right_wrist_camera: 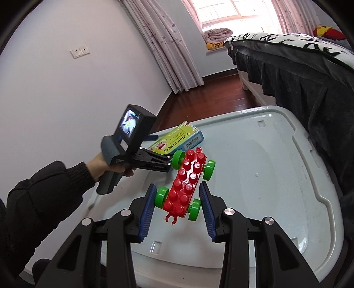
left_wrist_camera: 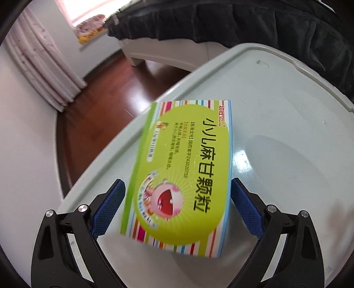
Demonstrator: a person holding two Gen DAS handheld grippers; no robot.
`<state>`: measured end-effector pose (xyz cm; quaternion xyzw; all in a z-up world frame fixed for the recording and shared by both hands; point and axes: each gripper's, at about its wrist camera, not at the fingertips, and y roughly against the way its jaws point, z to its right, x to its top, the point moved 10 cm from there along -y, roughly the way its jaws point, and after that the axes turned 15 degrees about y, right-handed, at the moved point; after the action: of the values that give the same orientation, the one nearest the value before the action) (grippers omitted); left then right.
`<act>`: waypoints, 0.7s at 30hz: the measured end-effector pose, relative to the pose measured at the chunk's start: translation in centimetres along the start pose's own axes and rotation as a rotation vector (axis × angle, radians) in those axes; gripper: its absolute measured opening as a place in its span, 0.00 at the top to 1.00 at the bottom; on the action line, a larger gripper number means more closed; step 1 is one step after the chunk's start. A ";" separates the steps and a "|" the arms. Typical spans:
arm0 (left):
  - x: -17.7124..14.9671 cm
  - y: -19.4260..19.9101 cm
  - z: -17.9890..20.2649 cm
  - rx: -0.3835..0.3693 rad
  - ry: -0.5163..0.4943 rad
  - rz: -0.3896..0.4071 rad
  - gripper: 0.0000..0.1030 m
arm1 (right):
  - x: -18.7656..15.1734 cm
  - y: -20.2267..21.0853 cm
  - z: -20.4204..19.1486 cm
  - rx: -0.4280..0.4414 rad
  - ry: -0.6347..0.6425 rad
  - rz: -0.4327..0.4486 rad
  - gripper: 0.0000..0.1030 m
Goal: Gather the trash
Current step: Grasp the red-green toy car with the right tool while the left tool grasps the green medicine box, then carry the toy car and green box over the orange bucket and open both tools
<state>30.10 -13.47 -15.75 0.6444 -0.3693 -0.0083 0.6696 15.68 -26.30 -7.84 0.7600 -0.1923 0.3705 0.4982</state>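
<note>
Red toy car (right_wrist_camera: 185,188) pinched in right gripper (right_wrist_camera: 178,209); left gripper (left_wrist_camera: 178,202) straddles green box (left_wrist_camera: 181,175)

Daylight comes in from the window (right_wrist_camera: 234,13), which is overexposed to almost pure white in both views, and the room is evenly bright with only soft shadows. The glossy pale surface (left_wrist_camera: 276,106) shows white glare patches and a faint grey shadow beside the box (left_wrist_camera: 179,175), whose print is a little smeared by motion blur, while in the right wrist view the toy car (right_wrist_camera: 188,188) is sharp. Both pictures have strong fisheye distortion: the curtain (right_wrist_camera: 163,44) and the walls bend near the edges, and the corners are black.
</note>
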 end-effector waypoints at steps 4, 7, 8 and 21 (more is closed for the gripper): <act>0.0 -0.7 0.4 -0.067 0.010 -0.030 0.10 | 0.2 0.0 0.2 0.006 -0.002 0.004 0.61; -0.2 -1.0 0.3 -0.125 0.060 -0.040 0.11 | 0.2 0.1 0.0 0.007 0.001 0.007 0.61; -0.3 -0.9 0.3 -0.149 0.079 -0.031 0.16 | 0.2 0.2 0.0 0.006 0.003 0.009 0.61; -1.6 6.9 2.6 -0.124 0.214 0.148 0.19 | 1.7 2.8 -3.2 0.032 0.078 0.073 0.61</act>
<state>24.43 -13.72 -10.77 0.5701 -0.3411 0.0870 0.7424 13.72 -24.53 -4.13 0.7453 -0.1943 0.4211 0.4790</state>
